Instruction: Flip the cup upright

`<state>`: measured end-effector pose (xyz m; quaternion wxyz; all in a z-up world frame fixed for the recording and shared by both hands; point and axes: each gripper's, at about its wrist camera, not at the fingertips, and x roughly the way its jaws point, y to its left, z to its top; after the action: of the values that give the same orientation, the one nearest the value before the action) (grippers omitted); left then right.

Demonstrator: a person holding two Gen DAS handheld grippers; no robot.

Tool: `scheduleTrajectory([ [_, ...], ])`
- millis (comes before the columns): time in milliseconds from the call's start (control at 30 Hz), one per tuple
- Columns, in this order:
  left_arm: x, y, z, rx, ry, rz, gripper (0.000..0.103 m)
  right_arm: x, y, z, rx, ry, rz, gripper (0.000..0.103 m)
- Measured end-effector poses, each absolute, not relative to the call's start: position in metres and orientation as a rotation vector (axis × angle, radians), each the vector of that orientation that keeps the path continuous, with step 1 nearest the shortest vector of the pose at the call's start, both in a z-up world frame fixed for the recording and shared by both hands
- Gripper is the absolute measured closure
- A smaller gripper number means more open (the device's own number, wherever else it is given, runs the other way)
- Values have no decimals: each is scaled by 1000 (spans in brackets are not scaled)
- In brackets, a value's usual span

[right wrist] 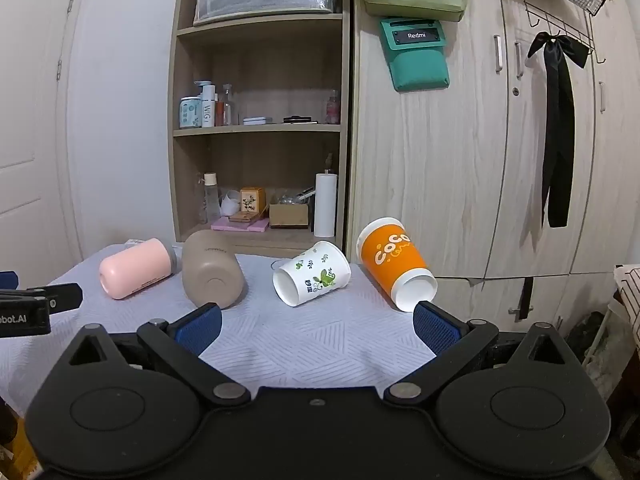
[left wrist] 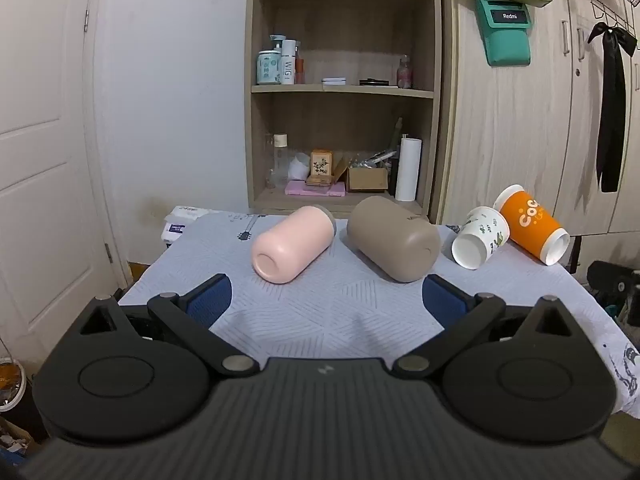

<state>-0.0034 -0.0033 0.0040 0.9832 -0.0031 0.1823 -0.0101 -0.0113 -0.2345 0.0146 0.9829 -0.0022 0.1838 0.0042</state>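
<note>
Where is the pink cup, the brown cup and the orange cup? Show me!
pink cup [left wrist: 292,246], left wrist view, on its side wall.
brown cup [left wrist: 390,240], left wrist view, on its side wall.
orange cup [right wrist: 394,262], right wrist view, on the orange sleeve by the lettering.

A: Where is there room on the table [left wrist: 328,320]?

B: The near cloth in front of the 4 lying cups is bare; both open grippers hover there.

A: Between the cups?

B: A narrow gap separates the pink cup [left wrist: 292,244] and the tan cup [left wrist: 394,238]. The white cup [right wrist: 312,278] and the orange cup [right wrist: 396,264] lie close at their far ends. Behind stand the shelf [left wrist: 344,92] and the wardrobe [right wrist: 460,160].
</note>
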Motion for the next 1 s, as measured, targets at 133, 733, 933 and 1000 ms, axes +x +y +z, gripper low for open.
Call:
scheduleTrajectory([
  [133,-7,-2,8,-29,363,-29,0,-15,-234,15,-1,352,12,0],
  [733,-7,3,5,-36,368,-24,0,-18,-230,14,-28,349,5,0],
  [933,-10,3,6,-25,347,-23,0,-22,-231,17,-28,338,5,0],
  [1000,-10,3,6,-27,347,-23,0,-23,-231,17,-31,337,3,0],
])
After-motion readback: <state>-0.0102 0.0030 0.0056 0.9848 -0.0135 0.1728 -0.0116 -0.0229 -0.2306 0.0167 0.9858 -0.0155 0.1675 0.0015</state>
